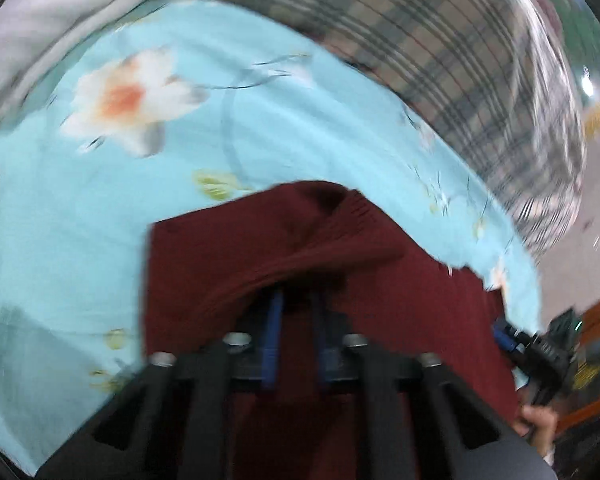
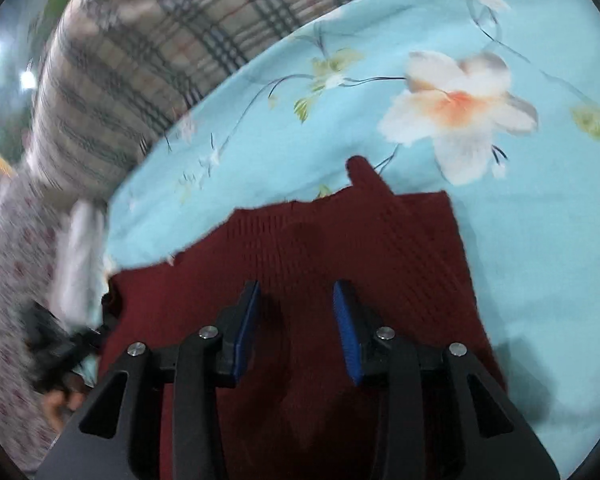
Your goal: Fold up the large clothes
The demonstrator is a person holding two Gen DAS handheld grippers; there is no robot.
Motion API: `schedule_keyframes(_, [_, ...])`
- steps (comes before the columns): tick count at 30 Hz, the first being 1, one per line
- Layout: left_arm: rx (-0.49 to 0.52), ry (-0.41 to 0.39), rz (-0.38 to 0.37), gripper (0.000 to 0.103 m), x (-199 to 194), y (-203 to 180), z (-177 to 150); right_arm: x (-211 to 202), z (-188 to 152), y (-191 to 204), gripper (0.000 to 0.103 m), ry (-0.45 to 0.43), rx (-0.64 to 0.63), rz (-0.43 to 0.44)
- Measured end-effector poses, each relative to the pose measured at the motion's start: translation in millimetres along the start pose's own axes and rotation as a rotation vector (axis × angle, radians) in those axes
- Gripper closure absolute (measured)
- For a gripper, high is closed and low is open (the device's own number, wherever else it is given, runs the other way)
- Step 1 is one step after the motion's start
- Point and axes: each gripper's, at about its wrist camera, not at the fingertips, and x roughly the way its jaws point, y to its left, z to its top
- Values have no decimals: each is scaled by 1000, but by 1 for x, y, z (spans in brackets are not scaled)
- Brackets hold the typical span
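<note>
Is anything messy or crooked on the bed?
Yes. The red sweater on the blue sheet isn't flat: in the left wrist view a fold humps up where the left gripper pinches it. In the right wrist view, a small flap sticks out past its far edge.

Maroon ribbed sweater (image 2: pixel 308 264), turquoise floral sheet (image 2: pixel 520 240), beige plaid blanket (image 2: pixel 140 60)

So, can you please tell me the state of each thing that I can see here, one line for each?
Dark red knit garment: lying on the sheet, partly folded, one fold lifted at the left gripper.
Left gripper: shut on a fold of the garment.
Right gripper: open, nothing between its pads, above the garment.
Blue flowered sheet: spread flat under the garment.
Plaid blanket: bunched at the far edge of the sheet.
</note>
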Motion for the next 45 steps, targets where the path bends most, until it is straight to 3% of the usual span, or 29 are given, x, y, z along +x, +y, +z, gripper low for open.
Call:
schedule_keyframes(4, [-28, -44, 23, 94, -26, 11, -8, -19, -10, 10, 63, -32, -18, -34])
schedule_keyframes(6, [-16, -52, 27, 81, -41, 12, -15, -31, -15, 14, 63, -43, -11, -23])
schedule_keyframes(8, [-7, -62, 32, 77, -59, 11, -29, -42, -23, 18, 63, -49, -6, -6])
schedule_keyframes(12, [-2, -48, -25, 71, -90, 7, -66, -59, -44, 37, 63, -47, -46, 46])
schedule_keyframes(17, [6, 2, -101, 55, -120, -4, -121, -66, -74, 63, 63, -18, -108, 106])
schedule_keyframes(19, [-9, 29, -127, 46, -121, -8, -139, -67, -87, 68, 63, -11, -110, 126])
schedule_keyframes(26, [-123, 87, -181, 43, -113, 13, -173, -64, -109, 82, 63, 18, -107, 167])
schedule_keyframes(33, [-272, 14, -197, 25, -94, 23, -159, -57, -107, 105, 66, 29, -144, 176])
schedule_keyframes(37, [-342, -56, -181, 24, -82, 27, -143, -45, -99, 117, 73, 40, -163, 157])
schedule_keyframes(40, [-338, -75, -152, 26, -74, 20, -132, -29, -94, 124, 86, 71, -188, 133])
schedule_keyframes(42, [-329, -81, -142, 27, -69, 16, -126, -17, -93, 127, 88, 98, -209, 113])
schedule_keyframes(44, [-313, -83, -137, 38, -66, 13, -122, -2, -95, 131, 89, 137, -240, 79])
schedule_keyframes(45, [-301, -79, -133, 54, -63, 13, -120, 9, -98, 132, 90, 169, -259, 49])
